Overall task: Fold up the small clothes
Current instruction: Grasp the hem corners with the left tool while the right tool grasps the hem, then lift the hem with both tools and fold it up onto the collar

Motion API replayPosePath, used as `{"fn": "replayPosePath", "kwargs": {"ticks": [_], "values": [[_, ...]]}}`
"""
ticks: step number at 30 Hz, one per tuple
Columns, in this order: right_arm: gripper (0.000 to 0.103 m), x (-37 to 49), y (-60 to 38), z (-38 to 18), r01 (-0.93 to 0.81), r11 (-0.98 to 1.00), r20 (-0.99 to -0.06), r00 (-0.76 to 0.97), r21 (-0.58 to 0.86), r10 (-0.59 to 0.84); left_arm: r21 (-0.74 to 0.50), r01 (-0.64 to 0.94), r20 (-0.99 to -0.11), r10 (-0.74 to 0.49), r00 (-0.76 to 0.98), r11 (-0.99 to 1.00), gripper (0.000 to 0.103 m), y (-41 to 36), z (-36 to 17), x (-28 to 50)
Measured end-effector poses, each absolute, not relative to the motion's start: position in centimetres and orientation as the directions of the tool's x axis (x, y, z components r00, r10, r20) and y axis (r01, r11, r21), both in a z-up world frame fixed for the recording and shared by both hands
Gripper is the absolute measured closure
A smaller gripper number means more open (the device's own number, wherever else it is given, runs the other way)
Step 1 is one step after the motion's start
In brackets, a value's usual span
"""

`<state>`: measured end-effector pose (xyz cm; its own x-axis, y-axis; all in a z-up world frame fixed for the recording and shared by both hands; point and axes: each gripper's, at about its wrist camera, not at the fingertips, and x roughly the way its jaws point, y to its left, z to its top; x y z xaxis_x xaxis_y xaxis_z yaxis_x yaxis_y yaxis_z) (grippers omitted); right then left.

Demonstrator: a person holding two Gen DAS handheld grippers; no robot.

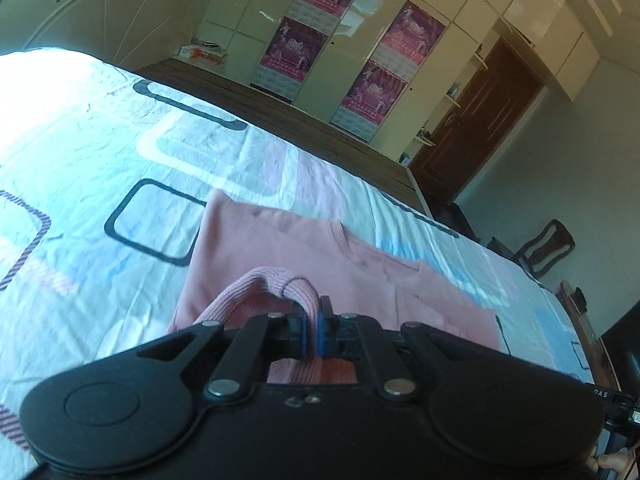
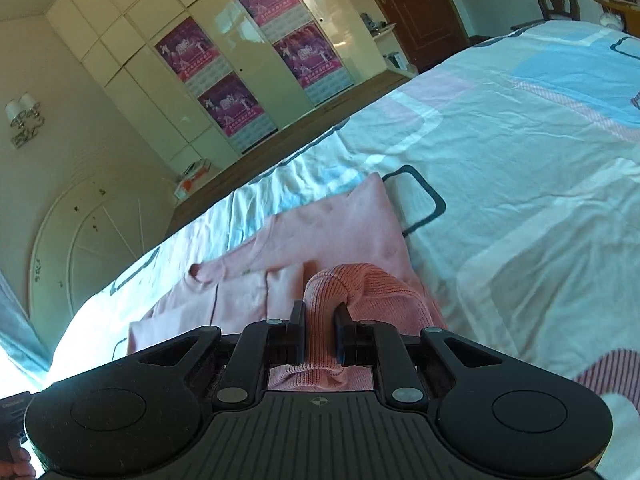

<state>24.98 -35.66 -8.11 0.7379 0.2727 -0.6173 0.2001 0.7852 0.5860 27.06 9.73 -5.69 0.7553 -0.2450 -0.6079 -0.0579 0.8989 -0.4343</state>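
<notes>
- Left wrist view: my left claw is clenched on the ribbed hem of the pink sweater; the blue pads are almost together with a thin roll of knit pinched between them.
- The ribbed edge arches up in a loop just ahead of the fingers, raised off the fabric under it.
- The rest of the sweater lies flat on the bed sheet, its far edge near a dark rounded rectangle printed on the sheet.
- A fold line crosses the sweater's body, and a sleeve lies toward the right.
- Beyond the bed stand cream wardrobe doors with magenta posters and a brown door.
- Right wrist view: my right claw is clamped on a thicker bunch of the same ribbed hem; the jaws stand a little apart, filled by the knit, which humps above the fingertips and hangs out behind them.
- The pink sweater spreads ahead of it on the bed sheet, one sleeve folded across toward the left, its cuff rounded at the end.
- The knit looks smooth on the body and coarsely ribbed at the hem.
</notes>
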Motion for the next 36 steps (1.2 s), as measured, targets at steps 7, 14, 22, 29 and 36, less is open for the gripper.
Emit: {"fn": "replayPosePath", "kwargs": {"ticks": [7, 14, 22, 29, 36], "values": [[0.088, 32.0, -36.4, -12.7, 0.246, 0.77, -0.68, 0.667, 0.588, 0.307, -0.311, -0.153, -0.71, -0.122, 0.693, 0.938, 0.085, 8.8, -10.2, 33.9], [0.045, 33.2, -38.5, -11.6, 0.195, 0.805, -0.645, 0.713, 0.561, 0.276, -0.236, -0.115, -0.671, -0.077, 0.738, 0.965, 0.027, 10.4, -9.8, 33.8], [0.041, 35.3, -37.4, -12.9, 0.086, 0.873, -0.676, 0.671, 0.48, 0.306, -0.165, 0.049, -0.691, -0.151, 0.707, 0.985, 0.03, 8.6, -10.7, 35.3], [0.041, 37.6, -35.6, -14.5, -0.01, 0.93, -0.719, 0.631, 0.367, 0.291, -0.103, 0.055, -0.747, -0.113, 0.655, 0.993, 0.041, 7.7, -13.3, 39.1], [0.09, 38.6, -34.4, -15.4, -0.098, 0.962, -0.762, 0.592, 0.255, 0.262, -0.107, 0.101, -0.77, -0.147, 0.621, 0.989, 0.084, 8.0, -14.4, 39.2]]}}
